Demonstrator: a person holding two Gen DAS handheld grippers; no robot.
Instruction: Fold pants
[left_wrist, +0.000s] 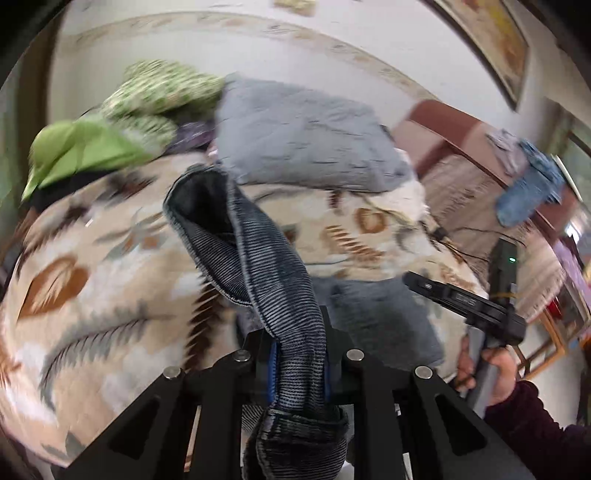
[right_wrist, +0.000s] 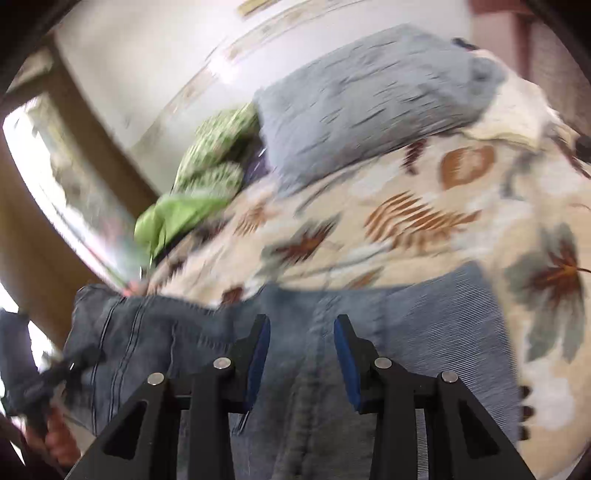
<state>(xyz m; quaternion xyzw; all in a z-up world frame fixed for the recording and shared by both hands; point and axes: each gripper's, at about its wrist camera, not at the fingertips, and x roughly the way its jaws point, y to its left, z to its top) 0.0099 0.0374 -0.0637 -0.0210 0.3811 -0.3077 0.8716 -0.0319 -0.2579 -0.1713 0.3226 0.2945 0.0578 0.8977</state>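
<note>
The pants are grey-blue ribbed fabric. In the left wrist view my left gripper (left_wrist: 298, 365) is shut on a bunched fold of the pants (left_wrist: 266, 266), lifted above the bed. The rest of the pants lies flat on the bedspread (left_wrist: 373, 314). In the right wrist view my right gripper (right_wrist: 302, 354) is open, its blue pads (right_wrist: 258, 354) apart just above the flat pants (right_wrist: 424, 332). The right gripper also shows in the left wrist view (left_wrist: 476, 302), held by a hand. The left gripper shows blurred at the lower left of the right wrist view (right_wrist: 55, 373).
A cream leaf-patterned bedspread (right_wrist: 406, 221) covers the bed. A grey pillow (left_wrist: 306, 140) and green cloths (left_wrist: 88, 147) lie at its far side. A blue cloth (left_wrist: 532, 188) hangs on a wooden frame at right. A window (right_wrist: 55, 177) is at left.
</note>
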